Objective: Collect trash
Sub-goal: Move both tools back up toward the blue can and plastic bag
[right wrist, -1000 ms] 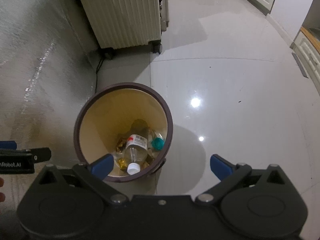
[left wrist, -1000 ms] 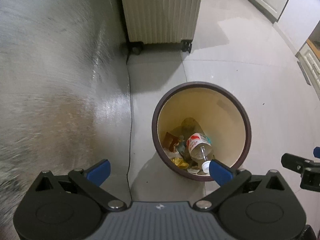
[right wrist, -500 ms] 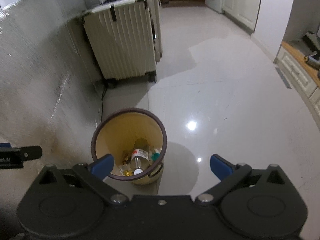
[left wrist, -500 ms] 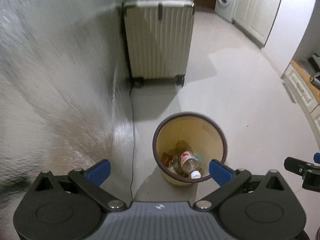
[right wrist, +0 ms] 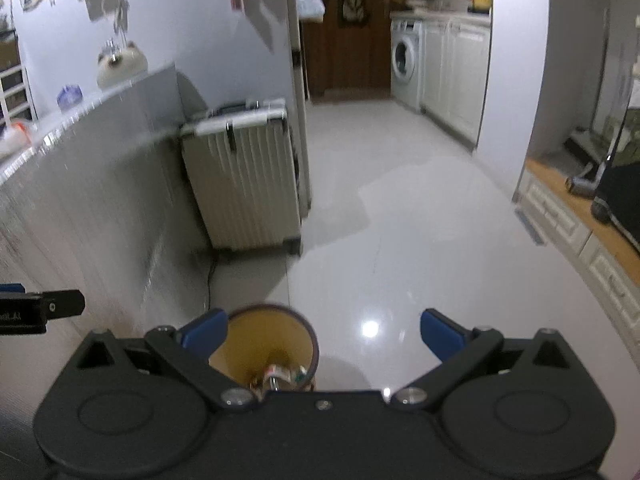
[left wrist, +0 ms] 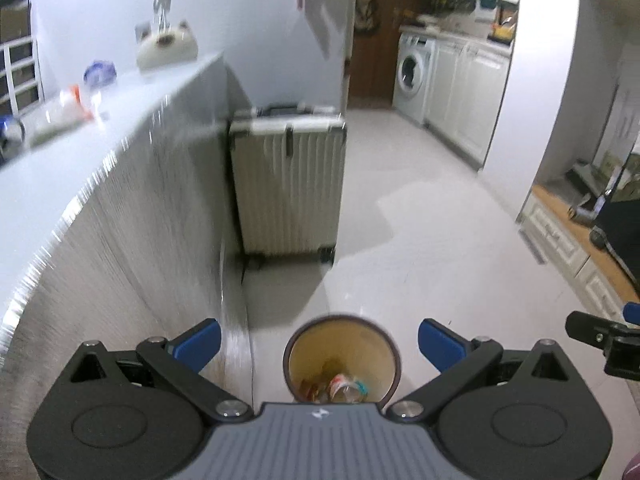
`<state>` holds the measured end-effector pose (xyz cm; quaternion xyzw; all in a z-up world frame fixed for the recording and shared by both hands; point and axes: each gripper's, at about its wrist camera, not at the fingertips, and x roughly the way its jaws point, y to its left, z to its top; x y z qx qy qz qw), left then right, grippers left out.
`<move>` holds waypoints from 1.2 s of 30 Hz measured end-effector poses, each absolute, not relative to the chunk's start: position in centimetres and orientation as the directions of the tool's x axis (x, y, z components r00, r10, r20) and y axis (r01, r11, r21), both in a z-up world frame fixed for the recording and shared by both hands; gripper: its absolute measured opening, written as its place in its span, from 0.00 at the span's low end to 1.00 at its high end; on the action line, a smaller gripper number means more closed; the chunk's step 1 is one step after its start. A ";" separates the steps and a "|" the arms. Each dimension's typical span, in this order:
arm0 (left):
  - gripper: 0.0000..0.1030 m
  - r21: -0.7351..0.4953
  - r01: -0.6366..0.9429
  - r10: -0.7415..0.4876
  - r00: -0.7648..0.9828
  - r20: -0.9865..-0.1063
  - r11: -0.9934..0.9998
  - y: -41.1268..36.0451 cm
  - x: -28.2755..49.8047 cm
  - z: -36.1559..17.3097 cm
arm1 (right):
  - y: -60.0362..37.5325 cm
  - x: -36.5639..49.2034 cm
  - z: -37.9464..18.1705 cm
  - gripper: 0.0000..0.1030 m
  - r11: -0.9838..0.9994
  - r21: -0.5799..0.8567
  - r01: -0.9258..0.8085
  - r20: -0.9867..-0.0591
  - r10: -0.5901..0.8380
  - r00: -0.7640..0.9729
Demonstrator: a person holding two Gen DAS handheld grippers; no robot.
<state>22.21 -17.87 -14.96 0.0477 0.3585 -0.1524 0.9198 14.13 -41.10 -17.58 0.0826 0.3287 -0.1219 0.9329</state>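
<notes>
A round bin with a brown rim and cream inside stands on the floor far below, holding a clear plastic bottle and other wrappers. It also shows in the right wrist view, partly behind the gripper body. My left gripper is open and empty, high above the bin. My right gripper is open and empty, high above the floor right of the bin. On the silver table top lie blurred items: a crumpled wrapper, a blue object and a cream bowl-like thing.
A ribbed cream suitcase stands on the floor against the table's end. The table's silver side wall runs along the left. White cabinets and a washing machine are at the back; low drawers line the right.
Both grippers have risen and tilted up from close above the bin, which now looks small and low in frame. The table top and the room have come into view. Both stay open.
</notes>
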 end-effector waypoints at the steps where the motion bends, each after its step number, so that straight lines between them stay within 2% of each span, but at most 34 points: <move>1: 1.00 -0.026 0.321 -0.257 0.705 -0.661 0.947 -17.8 21.7 -14.1 | -41.0 13.7 -16.8 1.00 0.957 0.075 0.281 -0.620 -0.176 0.764; 16: 1.00 -0.035 0.332 -0.304 0.808 -0.505 0.943 -14.4 16.0 -4.4 | -37.7 10.1 -7.2 1.00 0.969 0.065 0.238 -0.448 -0.185 0.875; 29: 1.00 -0.005 0.232 -0.216 0.897 -0.385 0.973 -6.6 15.4 1.9 | -31.8 11.2 -1.4 1.00 0.985 0.061 0.160 -0.351 -0.128 0.928; 36: 1.00 0.002 0.162 -0.150 0.918 -0.367 0.987 -0.7 16.9 2.9 | -27.1 14.0 0.0 1.00 0.994 0.063 0.095 -0.326 -0.069 0.943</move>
